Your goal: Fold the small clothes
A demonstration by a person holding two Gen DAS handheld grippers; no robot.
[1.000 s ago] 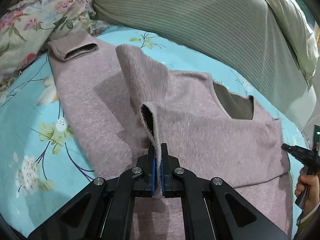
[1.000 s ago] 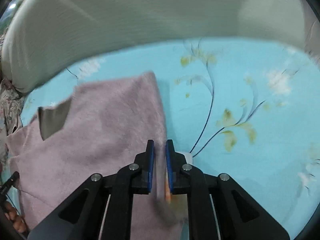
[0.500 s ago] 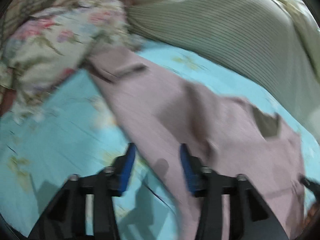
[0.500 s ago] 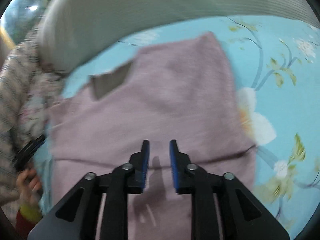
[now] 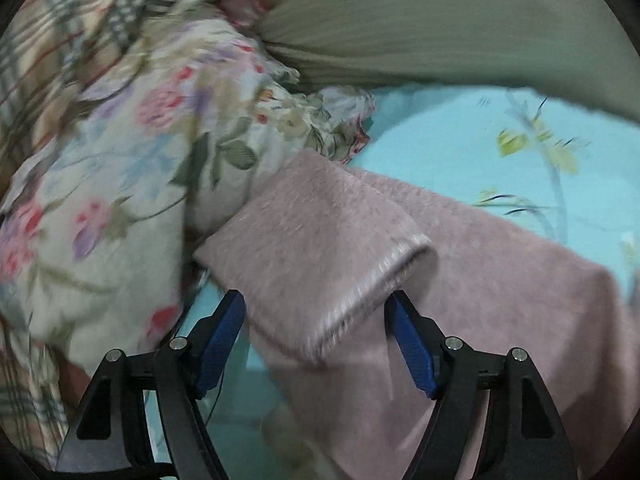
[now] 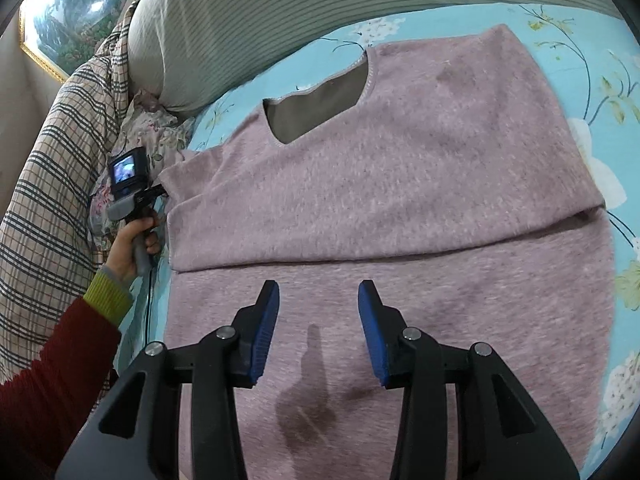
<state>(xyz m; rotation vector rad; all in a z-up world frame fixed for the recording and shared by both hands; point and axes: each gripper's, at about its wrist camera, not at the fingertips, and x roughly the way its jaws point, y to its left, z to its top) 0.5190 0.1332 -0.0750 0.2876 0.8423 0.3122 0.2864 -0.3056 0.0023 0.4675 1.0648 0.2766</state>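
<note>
Pink fuzzy sweater [image 6: 400,184] lies flat on the blue floral bedsheet [image 6: 600,80], neckline [image 6: 320,108] pointing away toward the striped grey-green pillow [image 6: 320,12], hem end toward the right wrist cam — long axis runs near-to-far in that view. Upper part has a folded edge crossing the garment side to side, just ahead of the R fingers. L wrist view, blurred: sleeve [image 5: 320,256] runs diagonal, cuff end nearest the cam, other end up against the floral pillow [image 5: 120,160]; sleeve lies on top of the sweater body. L gripper [image 5: 316,340] pitched down at the cuff, jaws opening; cuff edge sits between the blue pads [image 5: 222,336], but no pad presses on it — not gripping. R gripper [image 6: 318,332] angled down over the lower part of the sweater, jaws opening, only flat fabric under them, nothing held; its shadow falls on the knit. In R view the L hand [image 6: 132,240] grips the L tool's handle at the sweater's left edge, red sleeve [image 6: 52,380] w/ yellow-green cuff. Plaid blanket [image 6: 52,160] bunched on the left, framed picture [image 6: 68,20] behind.
</note>
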